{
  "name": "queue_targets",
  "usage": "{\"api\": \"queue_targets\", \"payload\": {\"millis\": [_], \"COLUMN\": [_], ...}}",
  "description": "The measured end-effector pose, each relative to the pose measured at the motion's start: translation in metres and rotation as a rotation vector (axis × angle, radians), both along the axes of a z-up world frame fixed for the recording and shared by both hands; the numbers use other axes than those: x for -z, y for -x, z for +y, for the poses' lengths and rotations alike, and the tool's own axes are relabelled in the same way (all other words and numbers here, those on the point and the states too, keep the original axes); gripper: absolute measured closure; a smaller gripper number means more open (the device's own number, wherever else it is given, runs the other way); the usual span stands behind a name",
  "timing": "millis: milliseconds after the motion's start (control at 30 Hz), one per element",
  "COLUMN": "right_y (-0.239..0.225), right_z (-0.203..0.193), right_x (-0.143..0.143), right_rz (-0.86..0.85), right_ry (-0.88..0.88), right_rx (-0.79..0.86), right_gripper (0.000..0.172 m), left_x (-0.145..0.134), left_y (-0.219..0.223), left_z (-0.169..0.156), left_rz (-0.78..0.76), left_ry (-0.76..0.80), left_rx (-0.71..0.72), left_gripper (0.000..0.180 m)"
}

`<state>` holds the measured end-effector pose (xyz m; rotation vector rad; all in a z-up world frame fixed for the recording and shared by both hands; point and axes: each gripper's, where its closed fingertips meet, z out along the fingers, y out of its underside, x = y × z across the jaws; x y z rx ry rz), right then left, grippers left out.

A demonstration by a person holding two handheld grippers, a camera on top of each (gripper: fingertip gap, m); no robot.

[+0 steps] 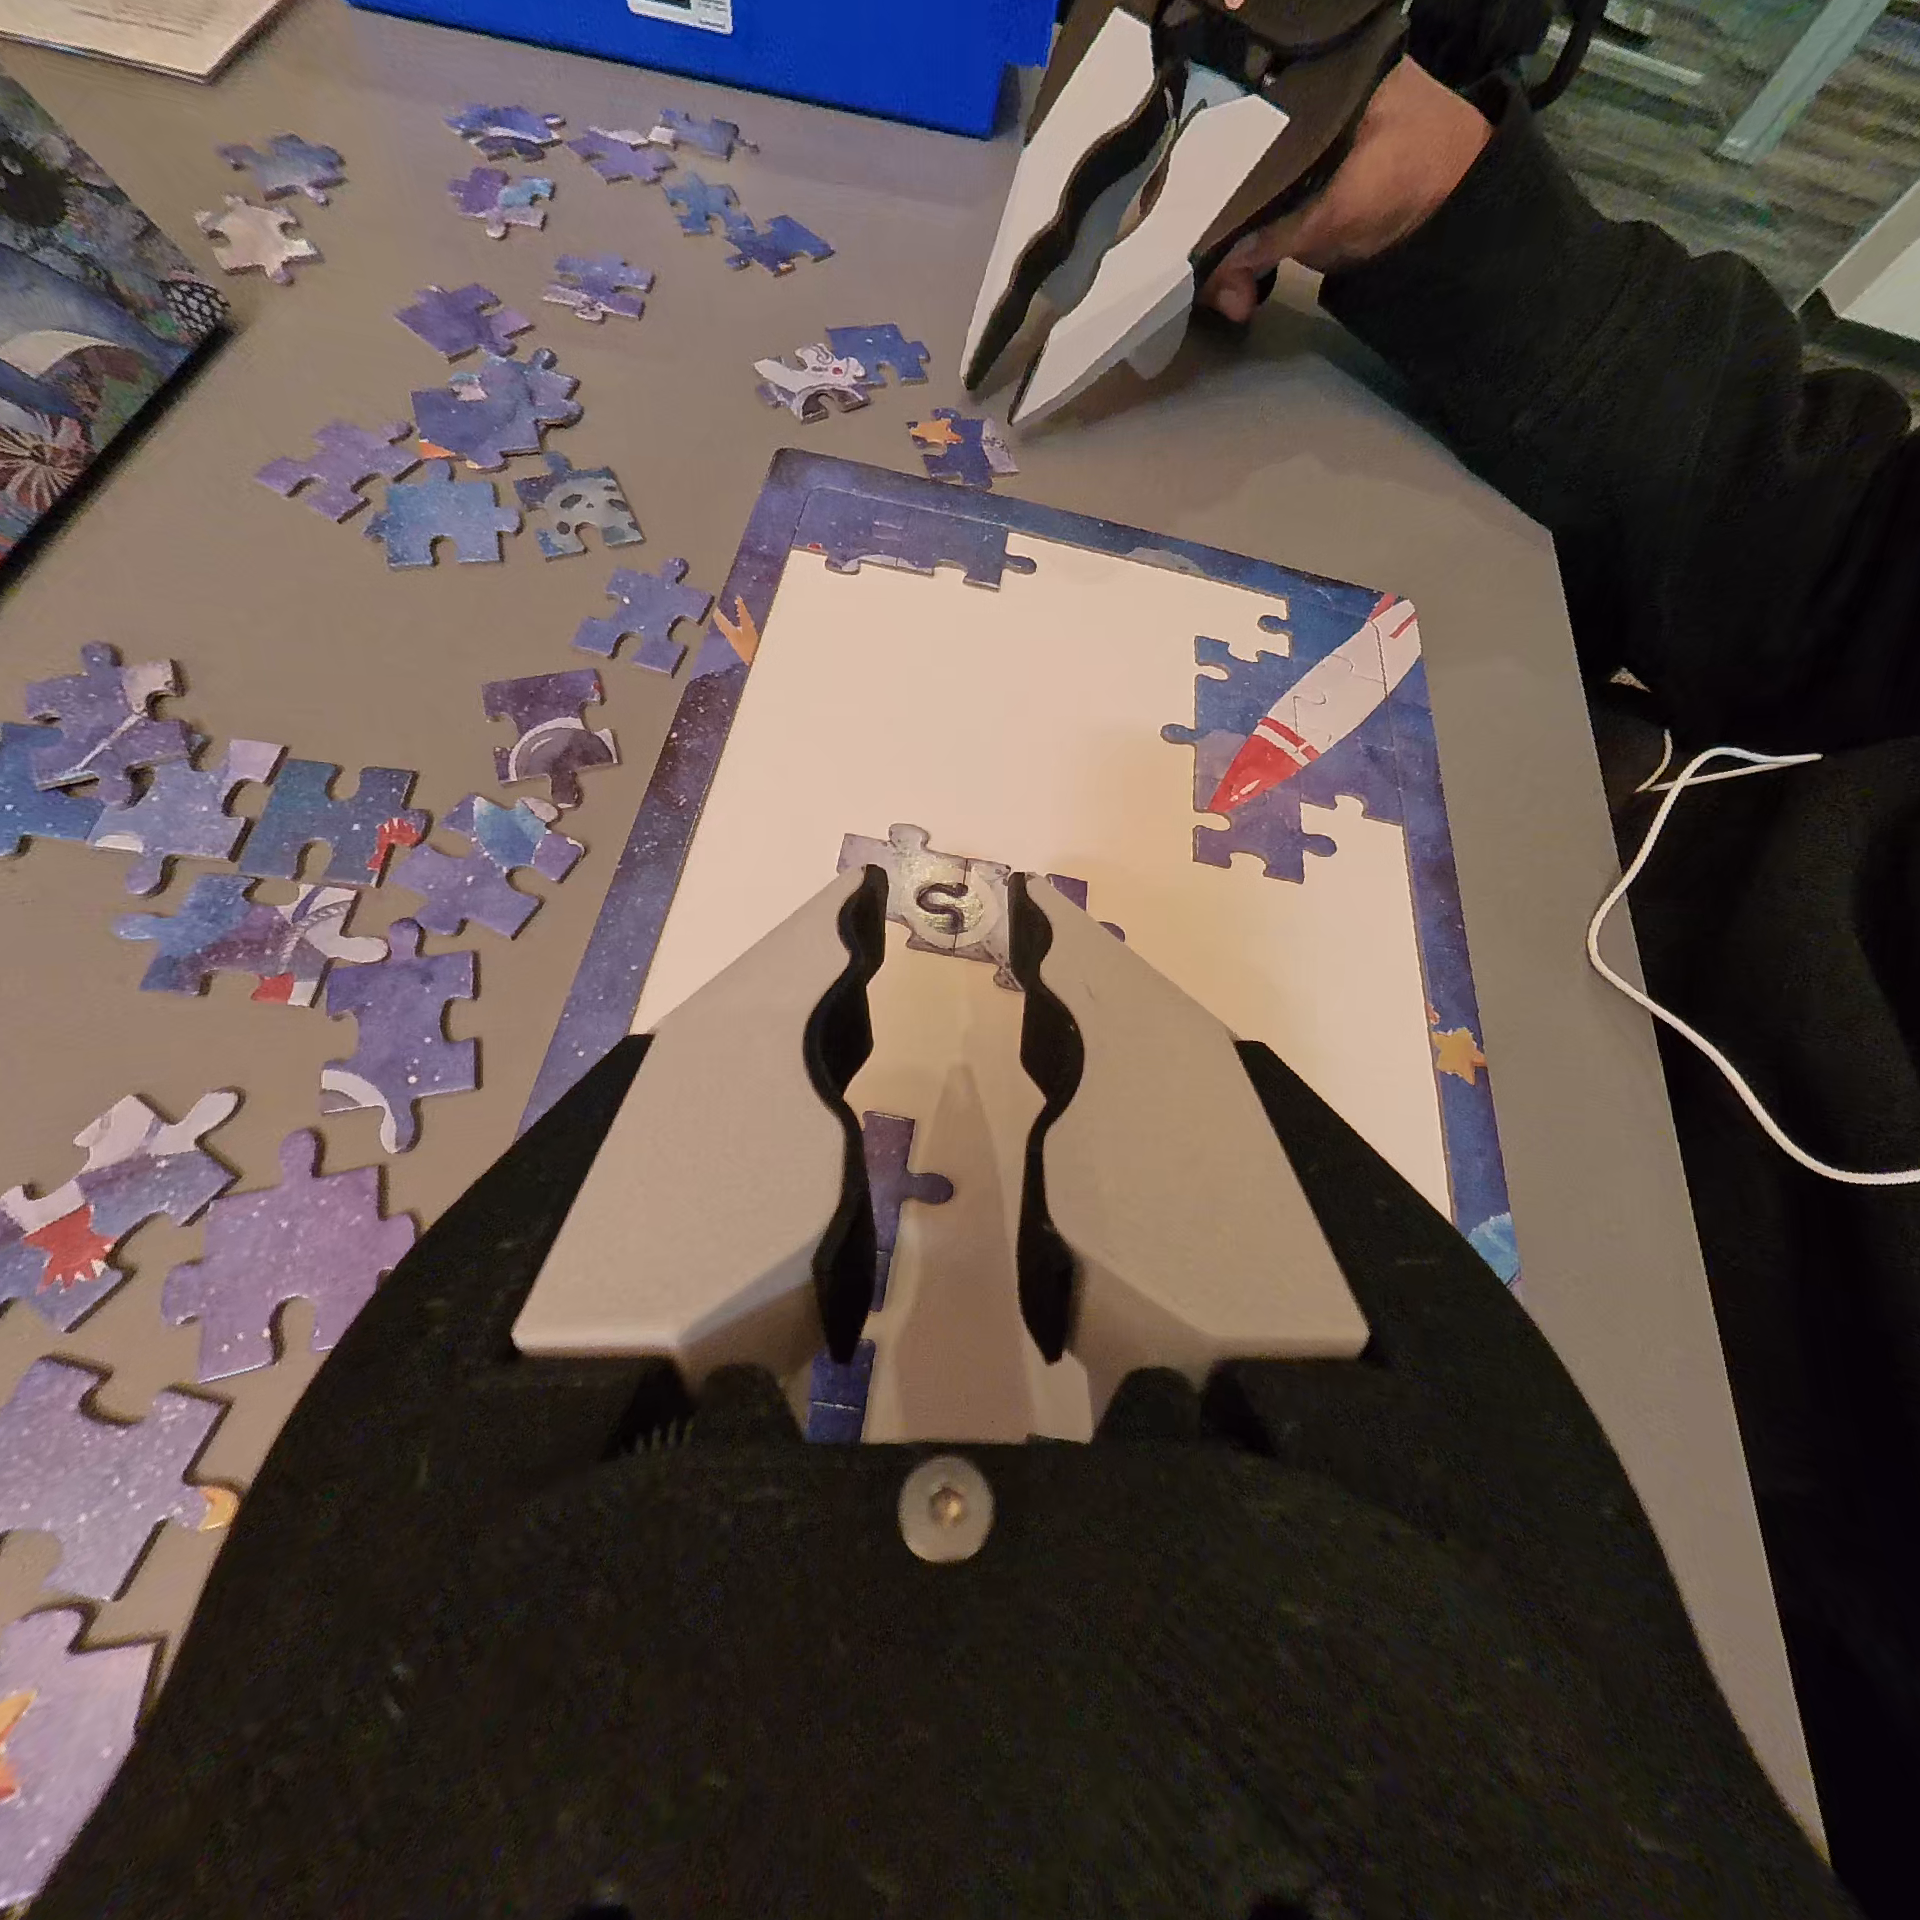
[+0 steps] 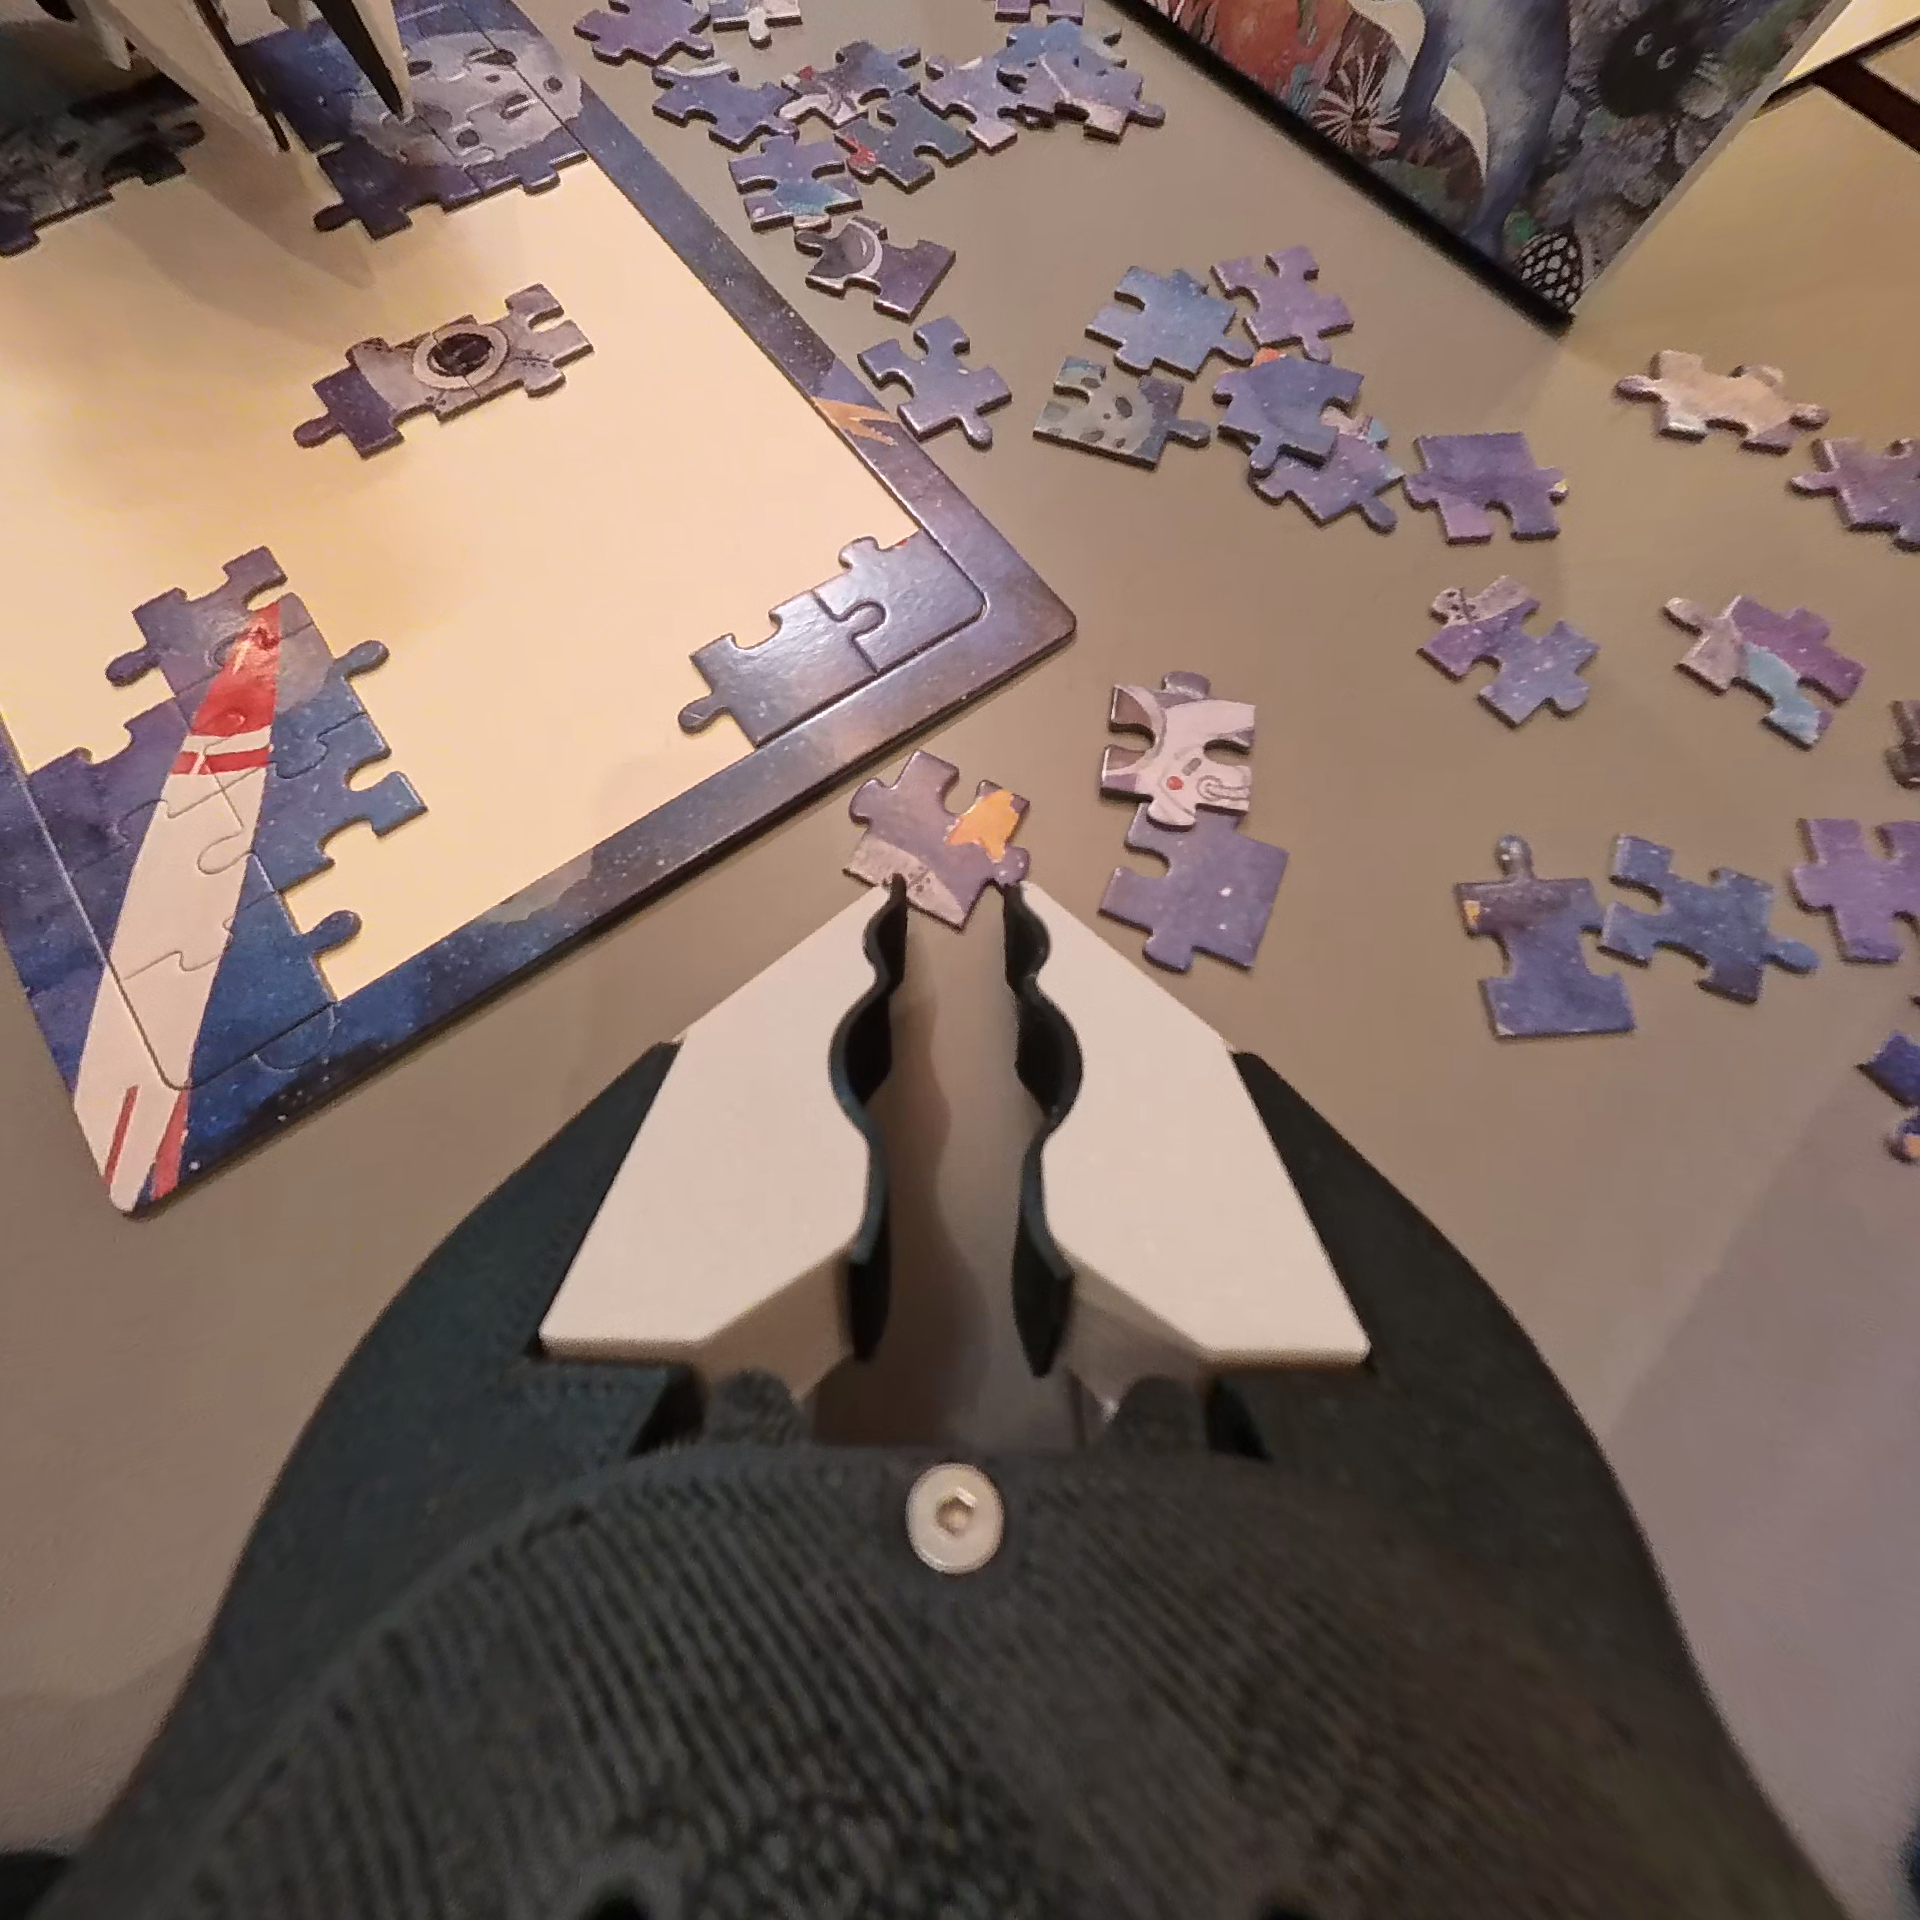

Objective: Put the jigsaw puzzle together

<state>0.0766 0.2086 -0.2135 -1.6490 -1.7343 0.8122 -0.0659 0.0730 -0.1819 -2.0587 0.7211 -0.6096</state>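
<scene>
Left wrist view. Left gripper (image 1: 945,894) — over the white inner field of the puzzle tray (image 1: 665,790), jaws parted a little, tips set on either side of a small joined cluster of grey-purple pieces (image 1: 940,894) with a round emblem; whether the pads press on it cannot be told. Assembled rocket section (image 1: 1309,717) against the tray's right border. Loose blue and purple pieces (image 1: 312,821) spread over the grey table (image 1: 1195,488) to the left. Blue box (image 1: 831,52) at the far edge, white cord (image 1: 1662,997) at right. Right gripper (image 1: 997,405), in a person's hand (image 1: 1340,197), tips down at a purple piece with an orange patch (image 1: 961,442) just beyond the tray's far corner.

Right wrist view. Right gripper (image 2: 948,894) — jaws narrowly parted, both fingertips (image 2: 891,896) at the near edges of the orange-patch piece (image 2: 940,842), which lies on the table just beside the tray corner (image 2: 997,613); firm hold not certain. Astronaut piece (image 2: 1179,764) and plain purple piece (image 2: 1195,894) just right. Patterned box (image 2: 1507,135) far right.
</scene>
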Motion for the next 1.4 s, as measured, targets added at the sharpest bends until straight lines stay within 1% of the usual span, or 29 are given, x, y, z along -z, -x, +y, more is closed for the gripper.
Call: {"api": "queue_targets", "payload": {"millis": [500,933,1267,1333,1400], "right_y": [0.001,-0.002,-0.004,-0.006,-0.012], "right_z": [0.008,0.026,0.034,0.039,0.054], "right_x": [-0.008,-0.015,-0.018,-0.017,-0.014], "right_rz": [0.051,0.084,0.100,0.093,0.066], "right_ry": [-0.025,-0.084,-0.106,-0.114,-0.132], "right_rx": [0.039,0.125,0.162,0.191,0.276], "right_gripper": [0.153,0.152,0.150,0.150,0.151], "left_x": [-0.003,-0.006,-0.008,-0.008,-0.008], "left_y": [0.002,0.016,0.021,0.021,0.021], "left_z": [0.002,0.011,0.015,0.015,0.015], "left_rz": [0.001,0.019,0.026,0.027,0.028], "left_ry": [-0.020,-0.051,-0.066,-0.066,-0.066], "left_rx": [-0.015,-0.098,-0.127,-0.130,-0.131], "left_gripper": [0.159,0.161,0.161,0.161,0.161]}}
